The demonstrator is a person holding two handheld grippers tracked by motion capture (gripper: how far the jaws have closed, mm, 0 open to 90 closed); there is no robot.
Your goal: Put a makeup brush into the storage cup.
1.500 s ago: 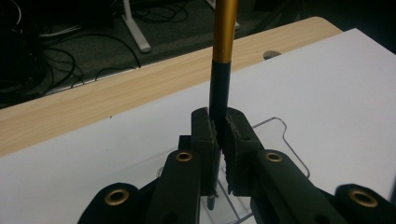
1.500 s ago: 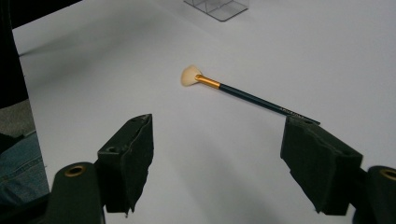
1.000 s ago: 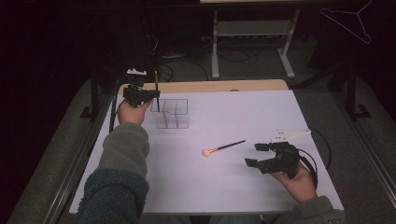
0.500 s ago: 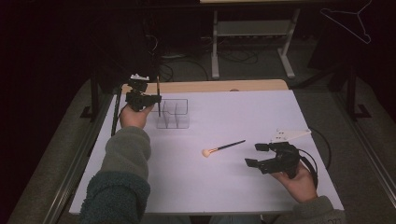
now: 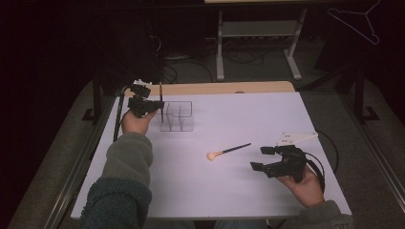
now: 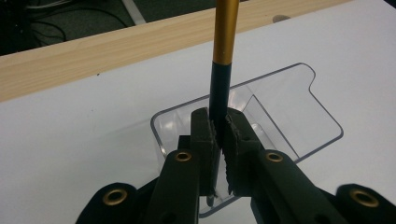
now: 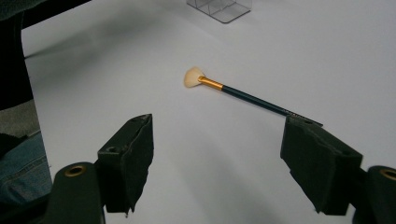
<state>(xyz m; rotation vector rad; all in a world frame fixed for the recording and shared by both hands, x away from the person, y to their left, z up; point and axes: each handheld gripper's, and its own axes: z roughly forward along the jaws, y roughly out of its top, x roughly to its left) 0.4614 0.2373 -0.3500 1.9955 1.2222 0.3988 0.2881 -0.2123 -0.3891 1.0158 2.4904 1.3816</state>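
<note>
My left gripper is shut on a dark-handled brush with a gold ferrule, held upright over the left end of a clear plastic organizer. Seen from the left gripper view, the pads pinch the brush's dark stem above the organizer; its lower tip is hidden behind the jaws. A second brush with pale fan bristles lies flat mid-table. My right gripper rests open near the front right, a short way right of that brush, with nothing between its jaws.
The work surface is a white sheet with a wooden strip along its far edge. A white metal stand and cables sit on the dark floor behind. A person's sleeves enter from the bottom.
The left hand has shifted a little right, bringing the upright brush over the organizer's left end. The right gripper and the brush on the table have not moved.
</note>
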